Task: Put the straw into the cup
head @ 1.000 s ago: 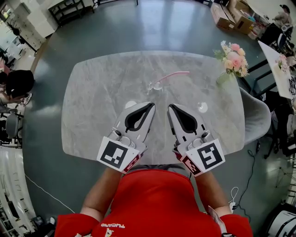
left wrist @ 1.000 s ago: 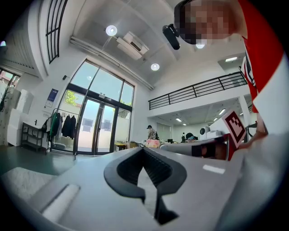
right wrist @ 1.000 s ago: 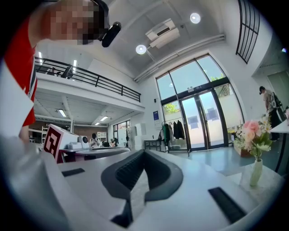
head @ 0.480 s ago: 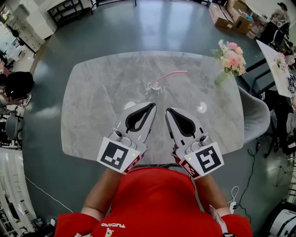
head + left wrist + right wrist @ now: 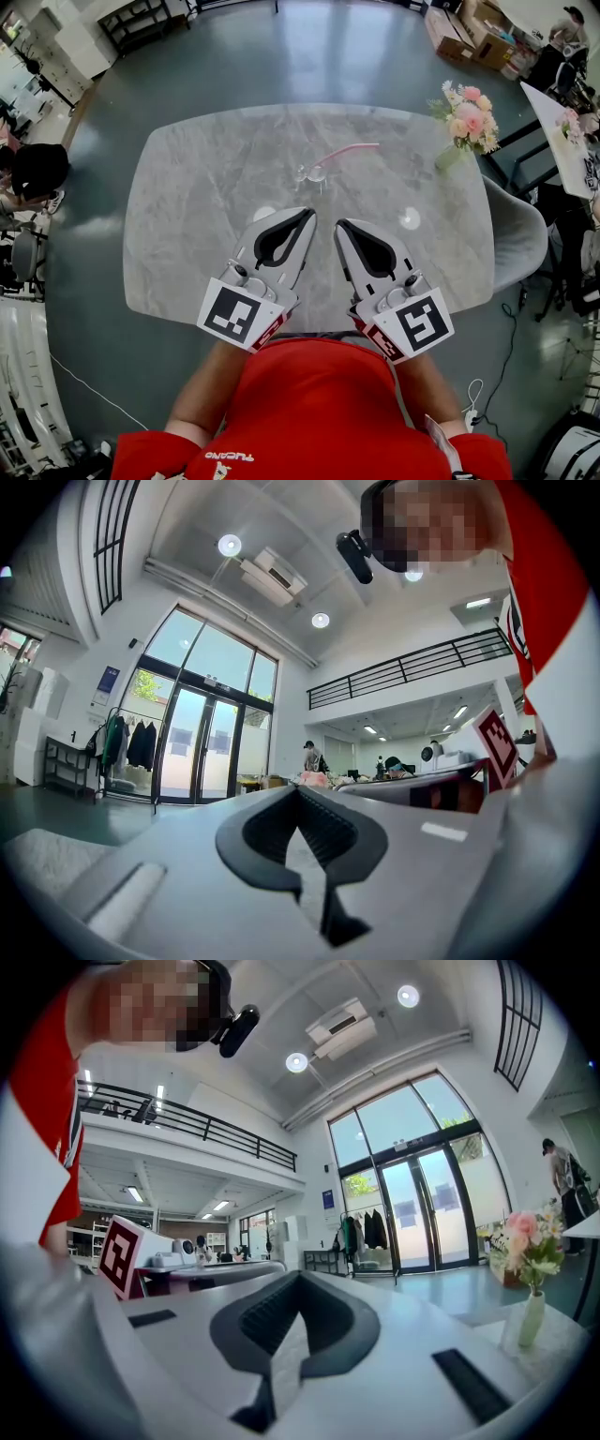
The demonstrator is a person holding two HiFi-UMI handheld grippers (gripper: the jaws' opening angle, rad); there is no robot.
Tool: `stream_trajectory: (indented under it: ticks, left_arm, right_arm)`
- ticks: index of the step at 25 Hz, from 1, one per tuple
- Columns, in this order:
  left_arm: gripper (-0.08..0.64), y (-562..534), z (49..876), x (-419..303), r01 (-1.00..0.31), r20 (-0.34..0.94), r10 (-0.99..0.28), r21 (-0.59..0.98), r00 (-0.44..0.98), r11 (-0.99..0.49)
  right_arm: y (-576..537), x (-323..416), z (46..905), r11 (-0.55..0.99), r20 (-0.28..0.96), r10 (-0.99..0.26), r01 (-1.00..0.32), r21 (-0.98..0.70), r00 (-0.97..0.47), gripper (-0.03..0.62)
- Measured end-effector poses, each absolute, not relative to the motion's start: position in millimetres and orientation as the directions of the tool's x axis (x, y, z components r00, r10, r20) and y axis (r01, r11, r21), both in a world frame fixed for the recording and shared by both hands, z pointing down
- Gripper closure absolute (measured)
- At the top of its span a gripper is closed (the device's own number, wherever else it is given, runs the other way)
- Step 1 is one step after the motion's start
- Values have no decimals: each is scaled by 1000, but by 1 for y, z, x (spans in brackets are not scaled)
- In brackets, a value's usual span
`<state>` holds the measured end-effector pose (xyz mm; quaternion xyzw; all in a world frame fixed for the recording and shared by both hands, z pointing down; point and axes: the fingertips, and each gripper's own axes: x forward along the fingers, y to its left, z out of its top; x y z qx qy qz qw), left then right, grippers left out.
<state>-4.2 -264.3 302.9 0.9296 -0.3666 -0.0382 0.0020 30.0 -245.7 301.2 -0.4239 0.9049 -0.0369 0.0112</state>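
A clear glass cup [image 5: 313, 174] stands on the grey marble table [image 5: 187, 234], past the middle. A pink straw [image 5: 349, 150] lies on the tabletop, running from beside the cup toward the far right. Whether it touches the cup I cannot tell. My left gripper [image 5: 309, 214] and right gripper [image 5: 338, 225] are side by side over the near half of the table, well short of the cup. Both are shut with nothing in them. The left gripper view shows the left gripper [image 5: 298, 789] with its jaws together, and the right gripper view shows the right gripper [image 5: 300, 1275] the same.
A vase of pink flowers [image 5: 466, 117] stands at the table's far right edge; the flowers [image 5: 530, 1269] also show in the right gripper view. Two small pale round spots [image 5: 409, 218] [image 5: 264, 212] lie on the tabletop. A grey chair [image 5: 520, 234] is at the right, and a person [image 5: 36, 169] sits at far left.
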Motion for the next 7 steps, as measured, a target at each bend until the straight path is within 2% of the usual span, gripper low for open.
stream_trajectory:
  ticks: [7]
  left_arm:
    - [554, -263, 307, -7, -691, -66, -691, 35, 719, -722]
  right_arm:
    - [-244, 30, 303, 642, 12, -764, -762, -79, -645, 592]
